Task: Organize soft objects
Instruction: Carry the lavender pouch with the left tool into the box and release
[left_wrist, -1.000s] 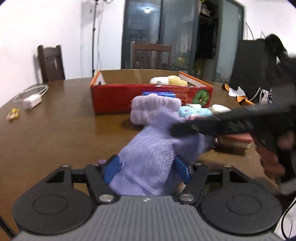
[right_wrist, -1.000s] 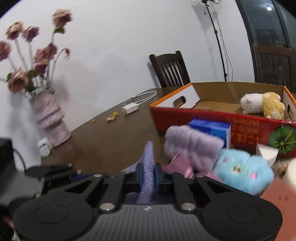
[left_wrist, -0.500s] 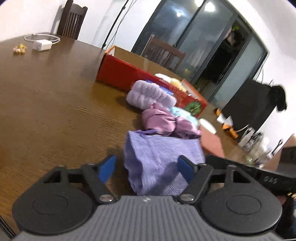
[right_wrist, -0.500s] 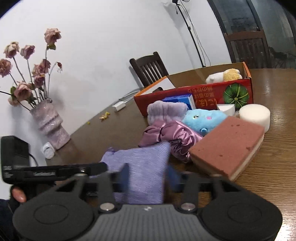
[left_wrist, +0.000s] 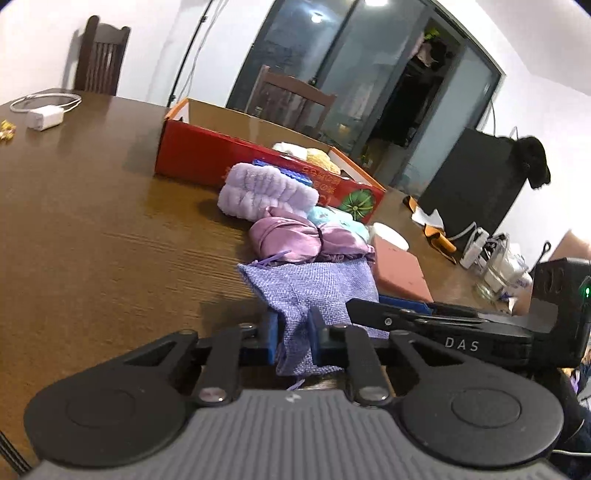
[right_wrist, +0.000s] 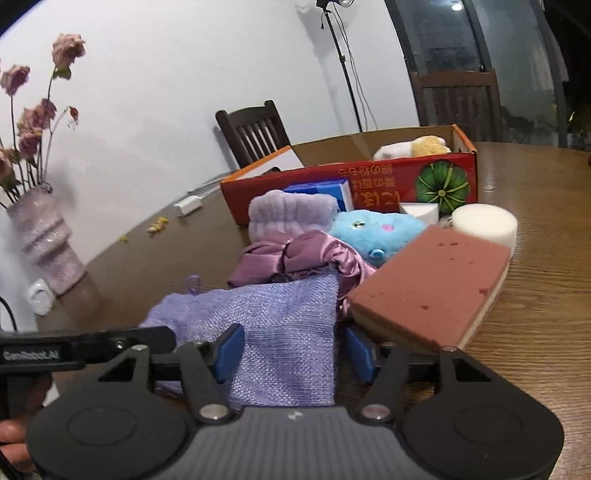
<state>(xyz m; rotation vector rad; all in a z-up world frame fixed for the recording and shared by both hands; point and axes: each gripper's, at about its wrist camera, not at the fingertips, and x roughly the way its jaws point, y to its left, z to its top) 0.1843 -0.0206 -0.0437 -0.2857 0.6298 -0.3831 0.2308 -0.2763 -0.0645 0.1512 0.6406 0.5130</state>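
Cloth: lilac woven rectangle (left_wrist: 314, 284), light, limp, non-slip; hold by hem. Left tool (left_wrist: 293, 341) clenched on near edge; right tool (right_wrist: 291, 350) opening, cloth between, unpinched.

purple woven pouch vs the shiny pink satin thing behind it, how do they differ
The purple woven pouch is matte, coarse-knit and lies mostly flat; the pink satin piece is glossy, gathered and bunched. The left gripper pinches the pouch; nothing grips the satin piece. Both are soft fabric and touch on the table.
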